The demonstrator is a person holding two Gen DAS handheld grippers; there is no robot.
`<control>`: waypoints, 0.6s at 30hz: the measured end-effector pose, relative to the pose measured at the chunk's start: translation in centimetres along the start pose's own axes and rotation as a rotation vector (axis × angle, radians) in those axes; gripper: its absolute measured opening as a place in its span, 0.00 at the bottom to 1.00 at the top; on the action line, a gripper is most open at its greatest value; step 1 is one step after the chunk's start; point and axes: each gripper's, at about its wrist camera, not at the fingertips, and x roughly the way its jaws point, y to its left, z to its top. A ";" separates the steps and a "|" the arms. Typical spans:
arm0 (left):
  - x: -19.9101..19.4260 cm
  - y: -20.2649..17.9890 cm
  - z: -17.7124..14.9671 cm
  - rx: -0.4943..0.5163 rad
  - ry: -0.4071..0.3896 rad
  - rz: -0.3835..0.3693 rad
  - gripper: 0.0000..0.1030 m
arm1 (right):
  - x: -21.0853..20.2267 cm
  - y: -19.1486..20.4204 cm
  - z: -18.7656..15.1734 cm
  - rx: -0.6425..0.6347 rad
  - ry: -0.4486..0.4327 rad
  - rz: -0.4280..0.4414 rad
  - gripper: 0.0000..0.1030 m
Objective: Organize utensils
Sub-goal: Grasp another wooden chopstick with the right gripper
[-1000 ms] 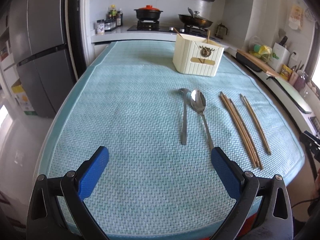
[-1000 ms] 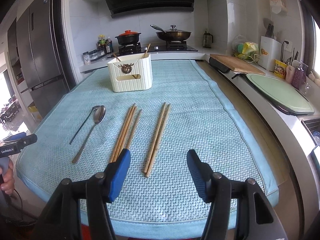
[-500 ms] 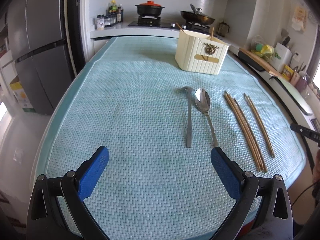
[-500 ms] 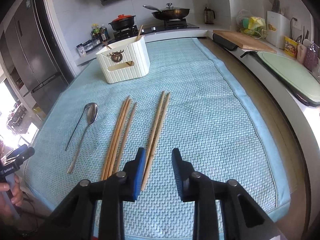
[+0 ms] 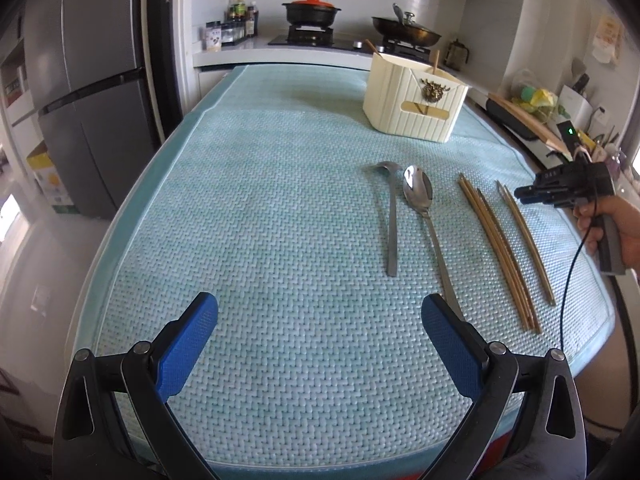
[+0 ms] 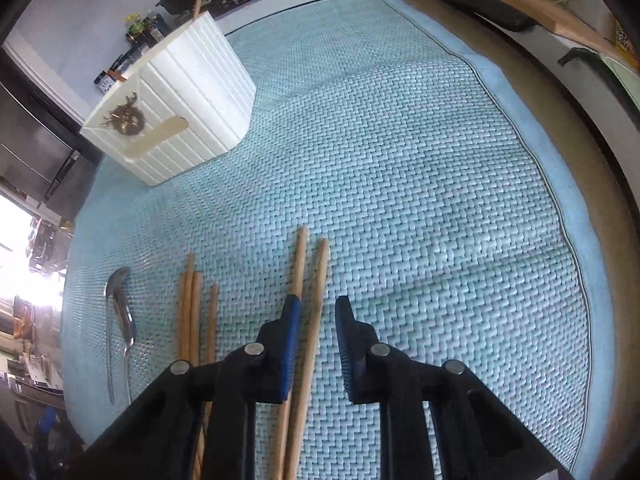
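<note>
Nearest to us, the left gripper (image 5: 319, 322) hovers above the front of the mat (image 5: 260, 240), its blue fingers (image 5: 188, 344) spread wide and holding nothing. The right gripper (image 6: 316, 312) is low over the mat (image 6: 420, 160), its fingers (image 6: 290, 336) narrowed but with a gap between them. The right pair of chopsticks (image 6: 310, 320) lies there: one stick runs through the gap and the other passes under or against the left finger. We cannot tell whether either finger touches the wood. In the left wrist view the right gripper (image 5: 532, 193) shows at the right edge, above the far ends of that pair (image 5: 526, 240), with the hand (image 5: 616, 232) on its handle. Just left of that pair lie three more chopsticks (image 5: 498, 256), close together and roughly parallel to it. Further left lie two metal spoons: the right spoon (image 5: 426, 220) bowl up, its handle end hidden behind the left gripper's right finger, and the left spoon (image 5: 392, 224) beside it, bowls nearly touching. Beyond all the utensils, toward the far end of the desk, stands the cream ribbed holder (image 5: 414, 104), upright, with two sticks (image 5: 434, 62) already projecting from its top. Behind the desk a stove carries a black pot (image 5: 311, 10) with a red lid and a wok (image 5: 406, 32); a grey fridge (image 5: 92, 80) stands at far left.
</note>
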 end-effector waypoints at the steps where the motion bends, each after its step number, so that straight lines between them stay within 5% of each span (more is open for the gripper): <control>1: 0.0 0.2 -0.1 -0.003 0.001 0.004 0.99 | 0.4 0.2 0.3 -0.002 0.007 -0.017 0.15; 13: 0.8 0.9 0.1 0.003 0.036 0.000 0.99 | 2.3 3.7 0.2 -0.161 0.085 -0.154 0.08; 18: 2.3 0.5 2.3 0.014 0.066 -0.076 0.99 | 1.6 3.5 -1.7 -0.200 0.086 -0.176 0.08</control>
